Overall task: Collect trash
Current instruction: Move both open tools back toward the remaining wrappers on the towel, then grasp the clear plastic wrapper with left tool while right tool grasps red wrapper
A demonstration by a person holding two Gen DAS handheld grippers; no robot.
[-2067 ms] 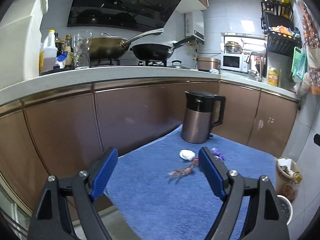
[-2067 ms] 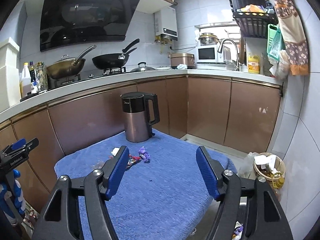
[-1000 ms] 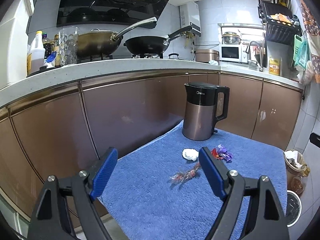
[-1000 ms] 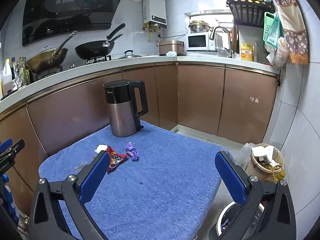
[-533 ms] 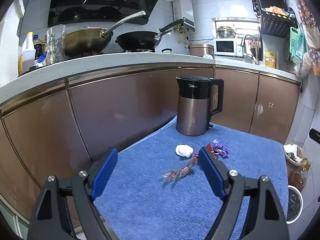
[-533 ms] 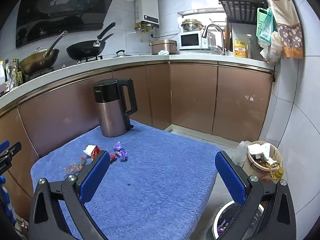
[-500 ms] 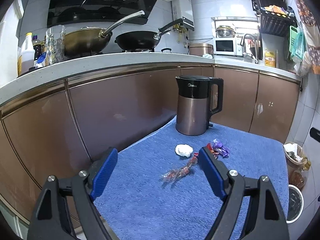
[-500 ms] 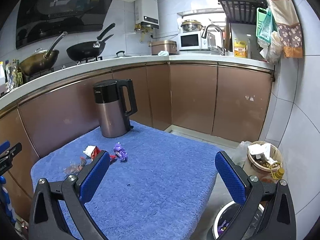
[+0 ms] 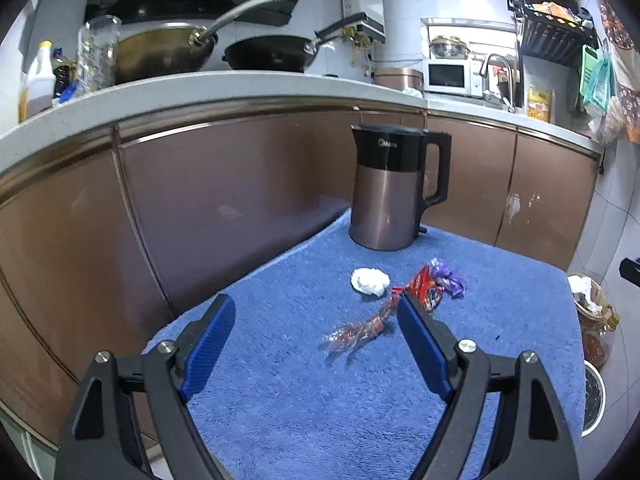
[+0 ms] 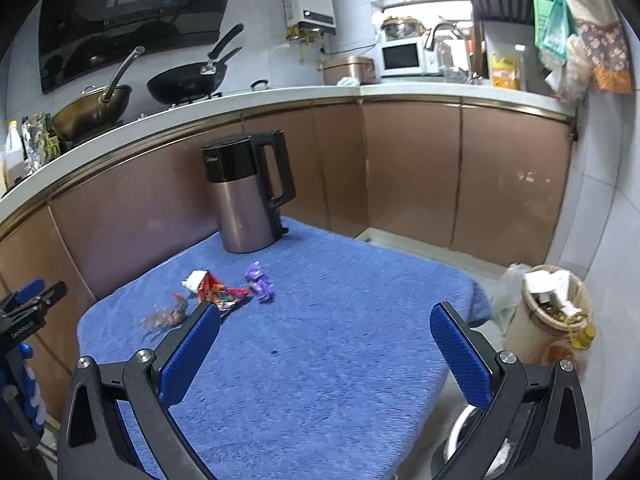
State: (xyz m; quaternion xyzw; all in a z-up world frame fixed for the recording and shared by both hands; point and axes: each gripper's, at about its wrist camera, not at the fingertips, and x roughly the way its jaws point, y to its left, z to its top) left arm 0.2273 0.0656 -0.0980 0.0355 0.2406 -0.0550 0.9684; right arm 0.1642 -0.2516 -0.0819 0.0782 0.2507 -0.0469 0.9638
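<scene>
Trash lies on a blue towel-covered table (image 9: 304, 408): a white crumpled wad (image 9: 370, 281), a red snack wrapper (image 9: 423, 288), a purple wrapper (image 9: 450, 279) and a clear twisted wrapper (image 9: 356, 333). My left gripper (image 9: 316, 344) is open and empty, hovering just short of the clear wrapper. In the right wrist view the red wrapper (image 10: 218, 292), purple wrapper (image 10: 259, 282), white wad (image 10: 193, 279) and clear wrapper (image 10: 166, 316) lie ahead to the left. My right gripper (image 10: 324, 348) is wide open and empty above the table (image 10: 320, 360).
A brown and black electric kettle (image 9: 390, 192) stands at the table's far edge, behind the trash. A full tan waste bin (image 10: 550, 312) stands on the floor right of the table, and a white round bin (image 9: 594, 396) sits below the table's right side. Brown cabinets surround the table.
Both grippers have moved closer to the table and lower, so the trash looks nearer. The right gripper opened wider between 2.1 s and 1.0 s ago. The trash has not moved.
</scene>
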